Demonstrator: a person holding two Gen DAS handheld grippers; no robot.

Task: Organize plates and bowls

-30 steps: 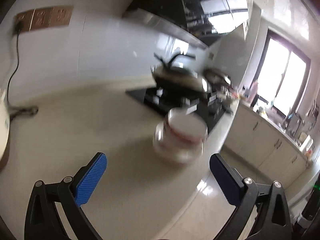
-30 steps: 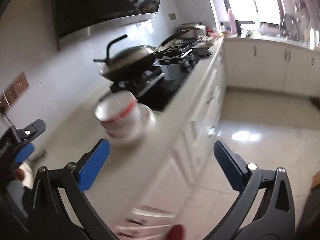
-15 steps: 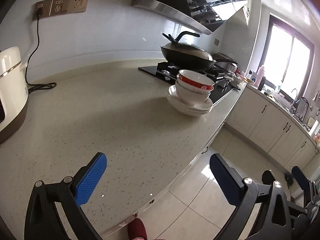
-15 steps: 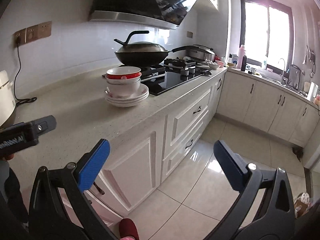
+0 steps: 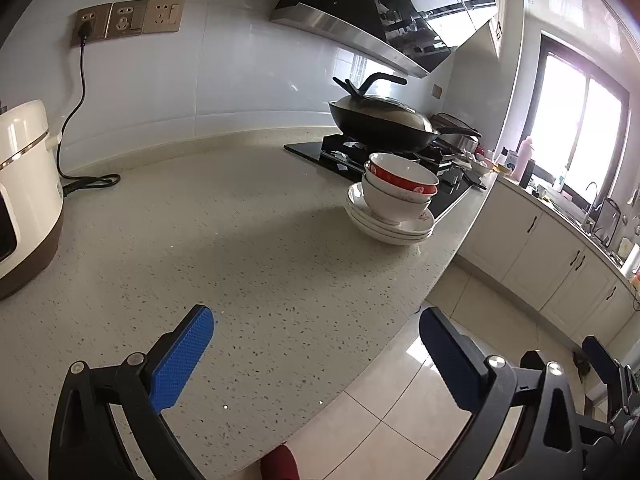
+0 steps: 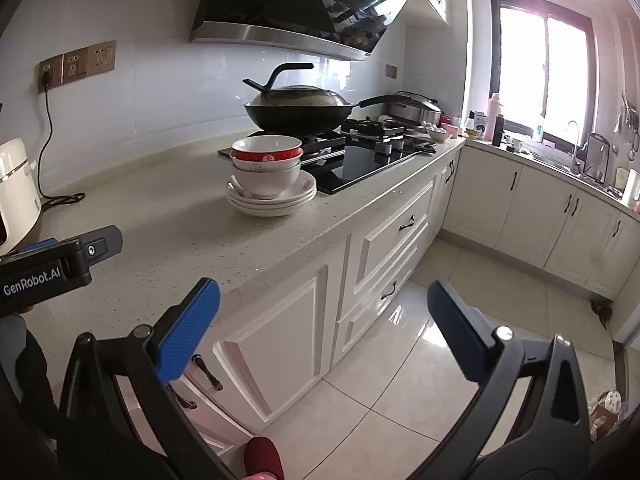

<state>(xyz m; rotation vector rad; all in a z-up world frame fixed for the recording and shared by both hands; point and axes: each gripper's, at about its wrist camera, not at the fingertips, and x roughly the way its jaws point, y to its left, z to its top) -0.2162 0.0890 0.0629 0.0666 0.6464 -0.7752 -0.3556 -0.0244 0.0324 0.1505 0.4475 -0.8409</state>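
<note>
A: Entry. Where does the stack lie relative to each tool?

B: The plates [image 5: 390,228] sit nested on the surface [image 5: 248,248], near its front edge and just beside the black cooktop [image 6: 360,164]. Two bowls ride on top of them: a white bowl [image 5: 390,202] below, a red-banded bowl [image 5: 402,174] nested in it. From the left tool [image 5: 316,352] the stack lies ahead and to the right, well apart. From the right tool [image 6: 324,332] it lies ahead and to the left, also well apart (that tool hangs out over the floor, off the surface's front edge).

A: State of the tools?

B: Both have their jaws spread wide with nothing between the blue pads. The left tool also shows at the left edge of the right wrist view [image 6: 60,264], over the surface.

A: Which one is nearer?

B: Judged from the views, the left: it is already over the surface, on a straight line to the stack. The right would have to come in across the edge.

A: Long axis?

B: None worth noting; the stack is round, upright, taller than it is tippy-looking (the top bowl sits slightly askew).

A: Stage?

B: Undecided. One neat pile fits dishes already gathered, or a pile awaiting sorting into plates and bowls.
</note>
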